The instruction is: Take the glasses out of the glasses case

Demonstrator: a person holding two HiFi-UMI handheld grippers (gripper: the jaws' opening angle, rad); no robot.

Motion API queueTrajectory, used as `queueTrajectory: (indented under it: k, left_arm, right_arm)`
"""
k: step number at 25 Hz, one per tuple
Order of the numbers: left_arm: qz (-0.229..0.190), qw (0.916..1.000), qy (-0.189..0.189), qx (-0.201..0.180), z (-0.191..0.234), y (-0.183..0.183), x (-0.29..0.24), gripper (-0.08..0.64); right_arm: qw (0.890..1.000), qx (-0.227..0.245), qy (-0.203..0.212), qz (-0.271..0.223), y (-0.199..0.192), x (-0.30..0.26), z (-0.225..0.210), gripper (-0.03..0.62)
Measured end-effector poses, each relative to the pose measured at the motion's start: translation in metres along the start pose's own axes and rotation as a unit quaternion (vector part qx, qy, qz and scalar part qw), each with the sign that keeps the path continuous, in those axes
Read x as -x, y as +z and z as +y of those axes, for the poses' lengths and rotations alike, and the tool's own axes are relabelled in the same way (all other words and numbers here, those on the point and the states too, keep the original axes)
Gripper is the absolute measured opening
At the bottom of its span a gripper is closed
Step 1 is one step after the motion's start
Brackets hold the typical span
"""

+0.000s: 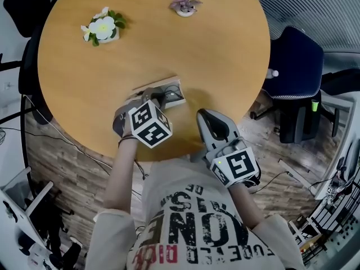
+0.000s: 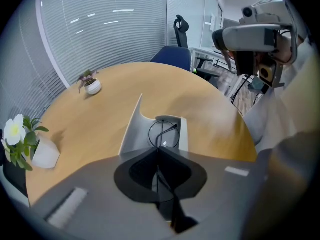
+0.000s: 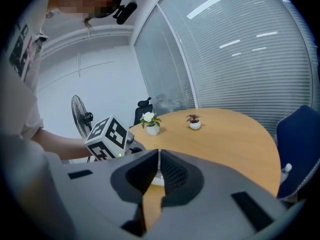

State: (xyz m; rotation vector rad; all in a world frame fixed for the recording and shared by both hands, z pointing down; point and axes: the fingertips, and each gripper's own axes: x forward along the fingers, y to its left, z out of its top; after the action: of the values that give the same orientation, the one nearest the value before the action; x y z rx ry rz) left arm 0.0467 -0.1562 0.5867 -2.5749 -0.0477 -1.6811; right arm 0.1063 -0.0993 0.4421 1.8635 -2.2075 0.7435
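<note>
A white glasses case (image 1: 170,85) lies open on the round wooden table (image 1: 152,44), near its front edge. In the left gripper view the lid (image 2: 131,129) stands up at the left, and thin black-rimmed glasses (image 2: 164,132) rest in the tray. My left gripper (image 2: 159,150) points steeply down into the case; its jaws are together with the glasses' thin wire running between them. In the head view the left gripper (image 1: 160,98) covers most of the case. My right gripper (image 1: 203,115) hovers at the table's front edge, right of the case, shut and empty (image 3: 158,154).
A white flower in a pot (image 1: 102,28) stands at the far left of the table and a small purple plant (image 1: 185,4) at the far middle. A blue office chair (image 1: 295,66) is beyond the right edge. Cables lie on the wooden floor.
</note>
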Motion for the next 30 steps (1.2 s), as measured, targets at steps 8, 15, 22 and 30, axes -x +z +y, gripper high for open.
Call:
queueTrajectory:
  k: [8, 15, 22, 30]
  left_arm:
    - [-0.016, 0.9995, 0.027, 0.001, -0.004, 0.004, 0.024, 0.017]
    - [-0.037, 0.9973, 0.06, 0.018, 0.002, 0.008, 0.05, 0.017]
    - [-0.061, 0.9948, 0.079, 0.021, -0.001, 0.014, 0.07, 0.017]
    - [-0.093, 0.9896, 0.105, 0.031, -0.006, 0.017, 0.101, 0.017]
  right_arm:
    - [1.0, 0.002, -0.002, -0.005, 0.004, 0.005, 0.003, 0.025]
    - [1.0, 0.011, 0.003, -0.009, 0.008, 0.009, 0.009, 0.025]
    - [1.0, 0.022, 0.006, -0.019, 0.014, 0.012, 0.017, 0.025]
    - [0.999, 0.032, 0.004, -0.041, 0.027, 0.021, 0.03, 0.025]
